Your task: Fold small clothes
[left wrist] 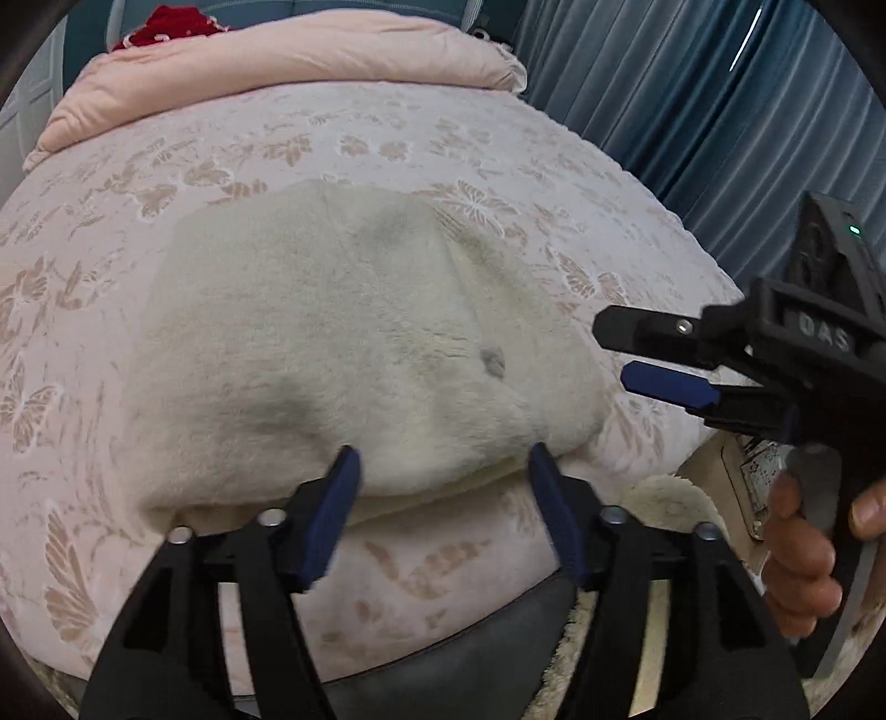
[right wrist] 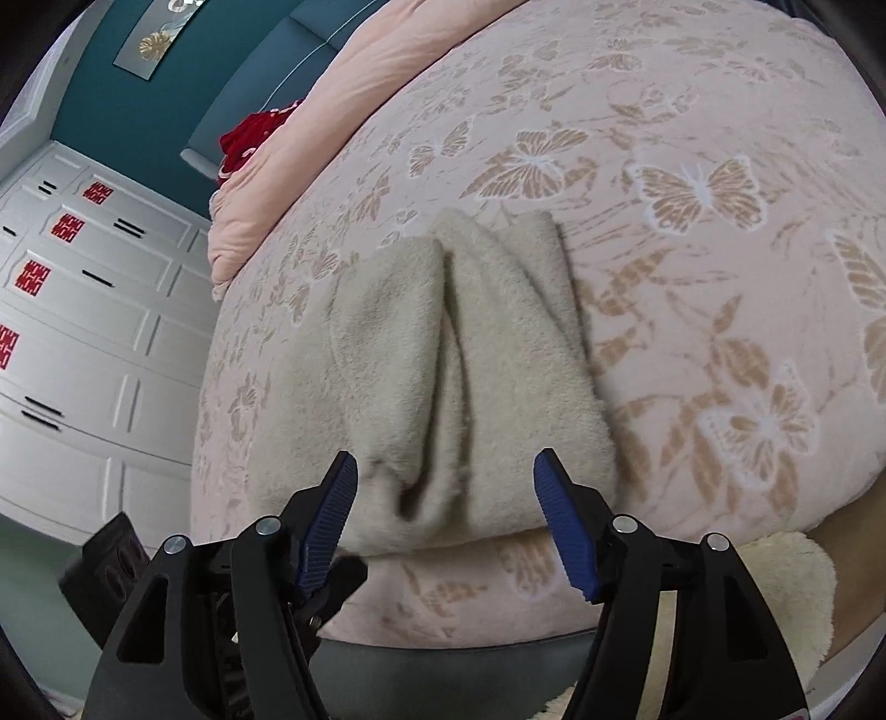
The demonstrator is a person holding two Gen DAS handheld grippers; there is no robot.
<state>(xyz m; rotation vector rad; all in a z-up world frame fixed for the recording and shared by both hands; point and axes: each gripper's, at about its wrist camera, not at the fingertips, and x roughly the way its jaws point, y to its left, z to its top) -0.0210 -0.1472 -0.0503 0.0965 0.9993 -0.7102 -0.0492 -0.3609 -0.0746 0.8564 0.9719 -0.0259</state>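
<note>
A cream fleece garment (left wrist: 343, 343) lies folded on the pink butterfly bedspread (left wrist: 387, 138), near the bed's front edge. My left gripper (left wrist: 443, 471) is open, its jaws wide apart just in front of the garment's near edge, holding nothing. My right gripper (left wrist: 612, 354) shows in the left wrist view at the garment's right end, jaws apart and empty. In the right wrist view the garment (right wrist: 443, 354) shows a lengthwise crease, and my right gripper (right wrist: 446, 476) is open at its near end.
A pink rolled duvet (left wrist: 288, 61) and a red cloth (left wrist: 166, 27) lie at the bed's head. Blue curtains (left wrist: 692, 111) hang on the right. White wardrobe doors (right wrist: 83, 310) stand to the left. A cream fluffy rug (right wrist: 786, 587) lies below the bed.
</note>
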